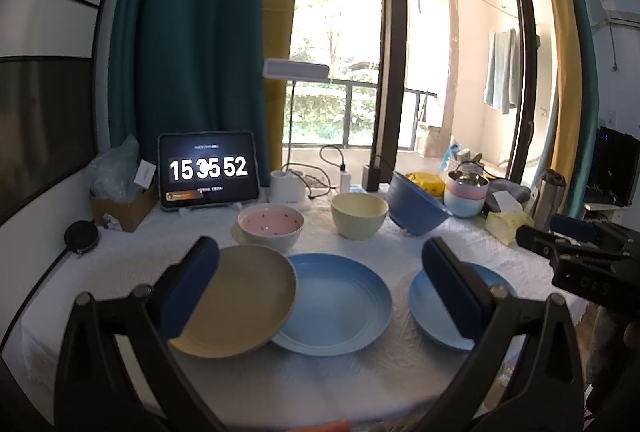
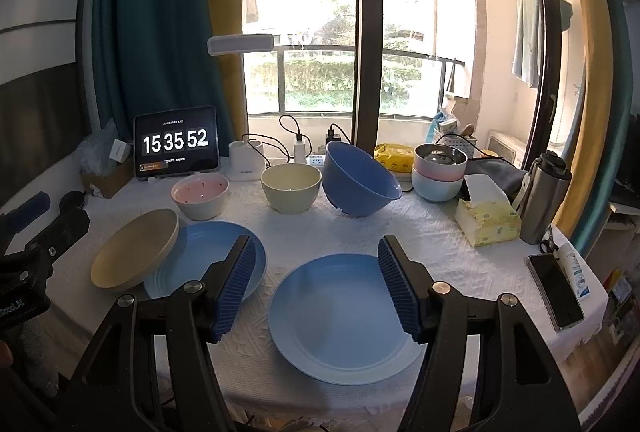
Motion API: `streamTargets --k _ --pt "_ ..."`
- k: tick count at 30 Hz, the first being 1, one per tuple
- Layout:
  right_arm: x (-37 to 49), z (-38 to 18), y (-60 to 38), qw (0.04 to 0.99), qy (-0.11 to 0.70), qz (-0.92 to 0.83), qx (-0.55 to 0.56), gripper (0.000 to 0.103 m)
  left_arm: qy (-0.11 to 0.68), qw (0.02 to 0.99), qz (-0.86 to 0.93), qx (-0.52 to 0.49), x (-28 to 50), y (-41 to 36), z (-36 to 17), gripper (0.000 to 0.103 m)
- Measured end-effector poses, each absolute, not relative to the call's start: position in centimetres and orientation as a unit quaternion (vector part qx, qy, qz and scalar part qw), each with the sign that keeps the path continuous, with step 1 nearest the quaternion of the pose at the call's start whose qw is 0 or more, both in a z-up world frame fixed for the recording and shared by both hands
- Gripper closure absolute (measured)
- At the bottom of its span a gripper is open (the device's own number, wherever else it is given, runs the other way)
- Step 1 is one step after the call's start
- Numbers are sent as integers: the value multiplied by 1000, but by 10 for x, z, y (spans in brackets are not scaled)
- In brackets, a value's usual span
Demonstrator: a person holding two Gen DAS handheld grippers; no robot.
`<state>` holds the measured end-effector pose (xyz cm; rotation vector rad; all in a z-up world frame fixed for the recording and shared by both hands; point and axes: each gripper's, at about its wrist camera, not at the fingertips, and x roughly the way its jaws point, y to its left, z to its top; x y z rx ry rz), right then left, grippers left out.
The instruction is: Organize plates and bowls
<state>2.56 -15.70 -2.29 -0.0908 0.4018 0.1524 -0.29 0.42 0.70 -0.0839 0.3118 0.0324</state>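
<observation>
A beige plate (image 1: pixel 236 302) leans with its right edge on a ridged blue plate (image 1: pixel 340 304); both show in the right wrist view, the beige plate (image 2: pixel 136 250) and the ridged blue plate (image 2: pixel 192 256). A second blue plate (image 2: pixel 340 316) lies at the front right. Behind stand a pink bowl (image 2: pixel 200 194), a cream bowl (image 2: pixel 291 188) and a tilted blue bowl (image 2: pixel 356 178). My left gripper (image 1: pixel 320 280) is open above the plates, empty. My right gripper (image 2: pixel 318 284) is open above the second blue plate, empty.
A tablet clock (image 2: pixel 176 146), a lamp base (image 2: pixel 246 162) with cables, stacked pastel bowls (image 2: pixel 438 172), a tissue box (image 2: pixel 486 216), a steel flask (image 2: pixel 546 198) and a phone (image 2: pixel 556 290) stand around the white-clothed table (image 2: pixel 440 232). A cardboard box (image 1: pixel 120 206) sits at the back left.
</observation>
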Motion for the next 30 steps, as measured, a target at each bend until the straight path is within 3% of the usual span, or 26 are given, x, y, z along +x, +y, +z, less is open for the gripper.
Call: streamTargets --k 30 --pt "39 -29 -150 972 215 81 -47 36 162 986 10 -47 8 20 -1 1"
